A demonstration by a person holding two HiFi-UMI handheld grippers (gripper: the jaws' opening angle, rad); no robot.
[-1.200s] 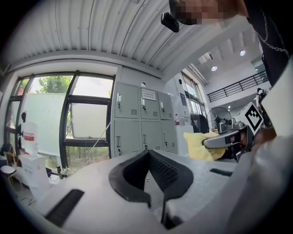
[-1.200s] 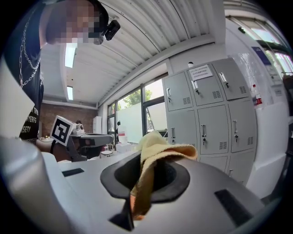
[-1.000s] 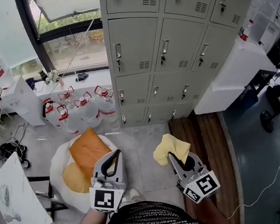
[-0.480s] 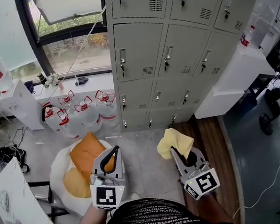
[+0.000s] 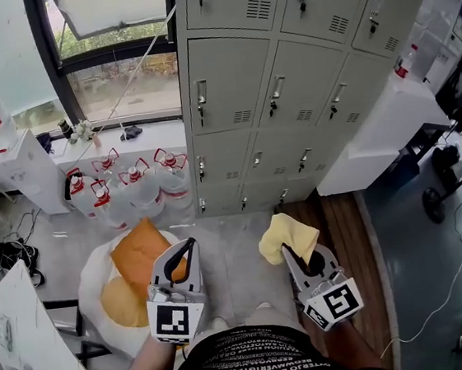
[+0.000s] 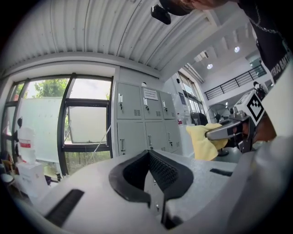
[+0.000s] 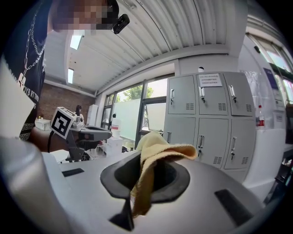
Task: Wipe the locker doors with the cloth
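Cloth point(image 5: 285, 233), yellow and bunched, is clamped in the jaws of the right gripper point(image 5: 290, 256) and held out ahead, likely so a loose fold can meet the doors. Beside it the left gripper point(image 5: 190, 244) carries nothing, jaws together. Farther off stand the grey locker doors point(image 5: 285, 74), well apart from the cloth.

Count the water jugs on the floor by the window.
5 water jugs, huddled together on the floor under the window, just left of the lockers; more could be hidden behind them.
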